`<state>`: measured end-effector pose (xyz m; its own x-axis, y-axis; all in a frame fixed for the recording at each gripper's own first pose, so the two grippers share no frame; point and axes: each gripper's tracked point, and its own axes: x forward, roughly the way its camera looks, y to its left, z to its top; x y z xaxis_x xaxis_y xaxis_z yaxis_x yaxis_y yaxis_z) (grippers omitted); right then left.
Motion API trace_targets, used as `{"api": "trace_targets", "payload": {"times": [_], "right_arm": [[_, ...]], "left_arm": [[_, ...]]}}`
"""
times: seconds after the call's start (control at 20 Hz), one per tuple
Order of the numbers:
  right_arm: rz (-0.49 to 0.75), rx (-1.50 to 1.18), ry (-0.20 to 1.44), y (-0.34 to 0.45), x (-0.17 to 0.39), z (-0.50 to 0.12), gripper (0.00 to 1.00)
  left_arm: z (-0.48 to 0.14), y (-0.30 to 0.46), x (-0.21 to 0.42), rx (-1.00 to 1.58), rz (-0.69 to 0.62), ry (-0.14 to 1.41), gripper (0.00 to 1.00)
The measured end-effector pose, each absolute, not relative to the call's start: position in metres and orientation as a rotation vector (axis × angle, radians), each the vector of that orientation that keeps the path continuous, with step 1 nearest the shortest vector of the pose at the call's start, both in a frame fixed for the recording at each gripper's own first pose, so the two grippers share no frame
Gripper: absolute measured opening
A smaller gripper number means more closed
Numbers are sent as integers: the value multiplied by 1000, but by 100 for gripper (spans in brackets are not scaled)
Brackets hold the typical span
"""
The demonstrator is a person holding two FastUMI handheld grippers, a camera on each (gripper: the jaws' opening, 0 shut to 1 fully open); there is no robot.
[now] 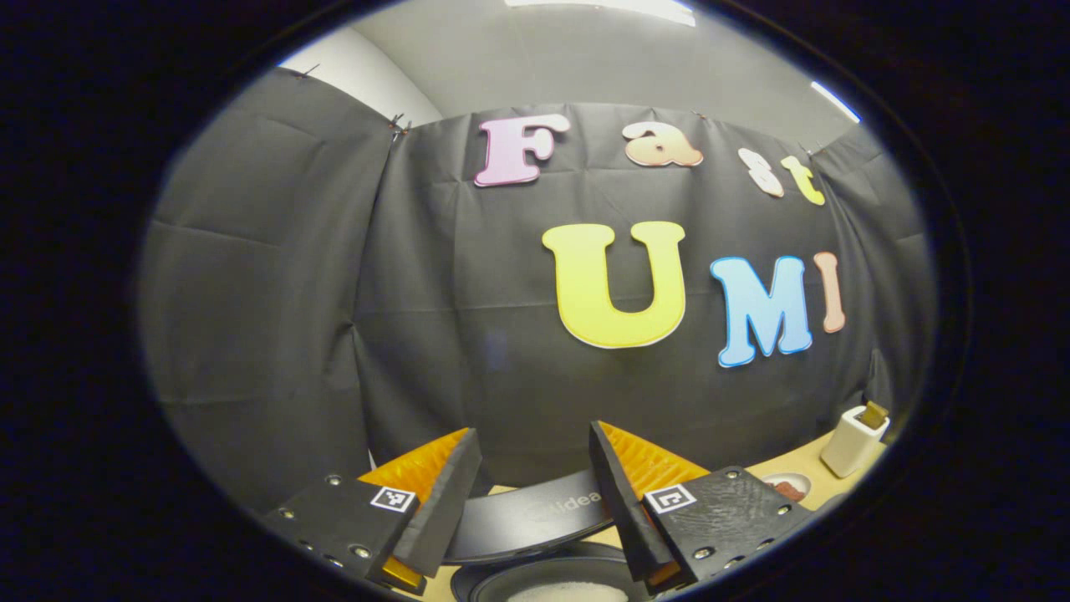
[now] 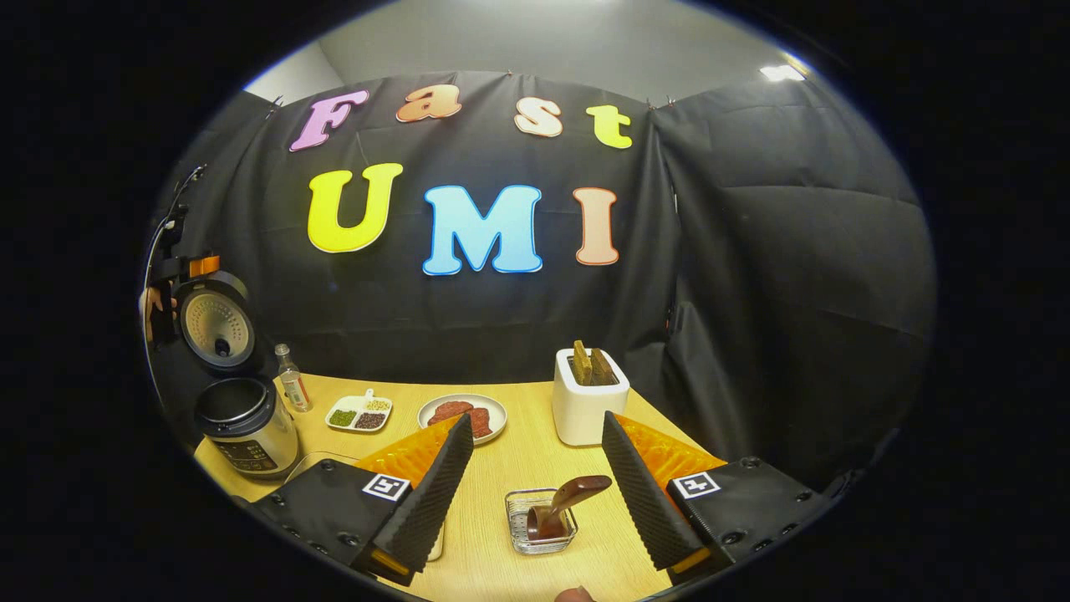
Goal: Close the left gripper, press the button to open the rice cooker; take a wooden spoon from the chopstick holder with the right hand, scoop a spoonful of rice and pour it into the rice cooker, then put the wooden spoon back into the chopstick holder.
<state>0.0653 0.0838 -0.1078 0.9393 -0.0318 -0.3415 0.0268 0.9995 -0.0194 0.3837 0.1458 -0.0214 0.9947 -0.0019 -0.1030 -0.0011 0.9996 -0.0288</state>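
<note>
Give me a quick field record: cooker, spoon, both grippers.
rice cooker: lid up, pot open at table's left
wooden spoon: resting in a clear holder, untouched
right gripper: open, above the table, spoon between its fingers' line
left gripper: open, over the open pot, rice visible below

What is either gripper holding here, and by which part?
Nothing. The left gripper has its jaws open above the open rice cooker; the right gripper has its jaws open above the dark brown wooden spoon.

Bare table (image 2: 510,468) before wooden spoon (image 2: 568,502)
</note>
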Motion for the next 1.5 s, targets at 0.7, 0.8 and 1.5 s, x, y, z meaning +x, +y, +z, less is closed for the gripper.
{"api": "trace_targets", "payload": {"times": [0.7, 0.8, 1.5], "right_arm": [[33, -9, 359, 65, 44, -104, 98], [43, -6, 354, 64, 42, -101, 98], [81, -6, 356, 52, 29, -100, 93]], "left_arm": [[-56, 109, 313, -50, -2, 171, 81], [-63, 103, 304, -56, -4, 185, 88], [-127, 80, 245, -85, -17, 298, 88]]}}
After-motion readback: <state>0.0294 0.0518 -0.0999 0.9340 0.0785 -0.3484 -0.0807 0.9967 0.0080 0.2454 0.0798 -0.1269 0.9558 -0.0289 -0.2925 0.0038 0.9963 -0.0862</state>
